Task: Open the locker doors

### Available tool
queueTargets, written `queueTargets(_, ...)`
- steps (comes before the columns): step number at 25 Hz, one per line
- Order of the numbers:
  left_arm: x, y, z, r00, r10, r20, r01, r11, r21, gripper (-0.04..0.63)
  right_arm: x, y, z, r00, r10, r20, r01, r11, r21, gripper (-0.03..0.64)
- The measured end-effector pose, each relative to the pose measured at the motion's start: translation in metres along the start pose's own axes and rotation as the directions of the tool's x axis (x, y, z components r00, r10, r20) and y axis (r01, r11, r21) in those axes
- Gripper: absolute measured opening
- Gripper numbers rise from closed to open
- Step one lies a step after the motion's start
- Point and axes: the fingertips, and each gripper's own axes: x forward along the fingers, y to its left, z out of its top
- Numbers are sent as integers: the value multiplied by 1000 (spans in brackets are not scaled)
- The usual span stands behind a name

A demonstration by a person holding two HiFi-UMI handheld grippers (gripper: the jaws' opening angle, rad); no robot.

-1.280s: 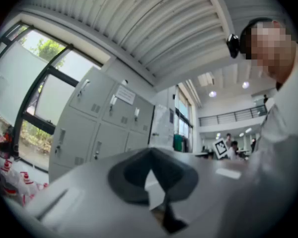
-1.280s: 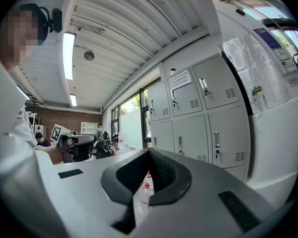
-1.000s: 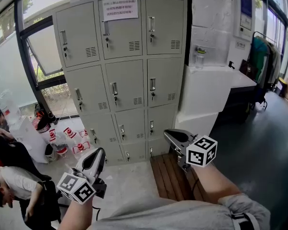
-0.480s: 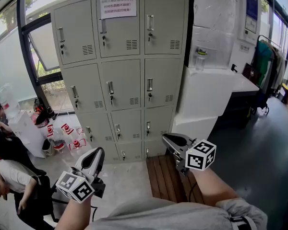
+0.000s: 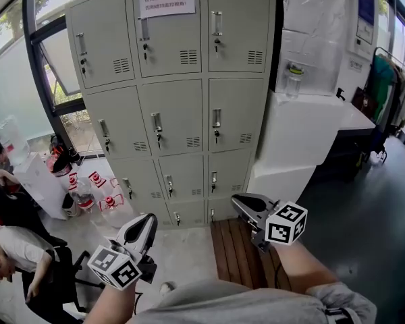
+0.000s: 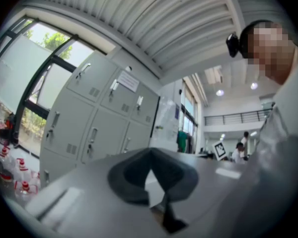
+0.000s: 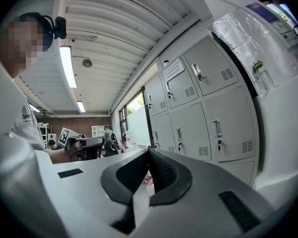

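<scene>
Head view: locker (image 5: 182,100) fills upper centre of frame, all doors shut, well apart from both grippers. Left gripper (image 5: 147,221) lower left and right gripper (image 5: 239,201) lower centre-right: both w/ jaws closed, nothing between them. Doors prob. thin sheet steel, so light, stiff, swing on hinges. Best hold: small vertical handle (image 5: 156,122). It's smooth metal, may slip. Key (image 5: 159,140) hangs below it and may need a turn first.
</scene>
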Motion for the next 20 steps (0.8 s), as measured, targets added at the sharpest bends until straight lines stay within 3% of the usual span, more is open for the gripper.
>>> queueTargets(4,10,56,4,1000,-20,19,20,1000,-14,5,51,-17,-2,1000,-18,13,17,1000,8,6)
queueTargets(10,36,170,32,992,-107,60,108,994,-1,5,159,-36,22,995,-67,72,68,998,-16,6)
queueTargets(16,71,271,66,979,-201,19,200,980,16,4,254,-60,49,982,-134,132,134,991,3,6)
queueTargets(20,95,315,75,971,-240,7,240,971,8,4,293,-77,49,977,-168,129,166,986,21,6)
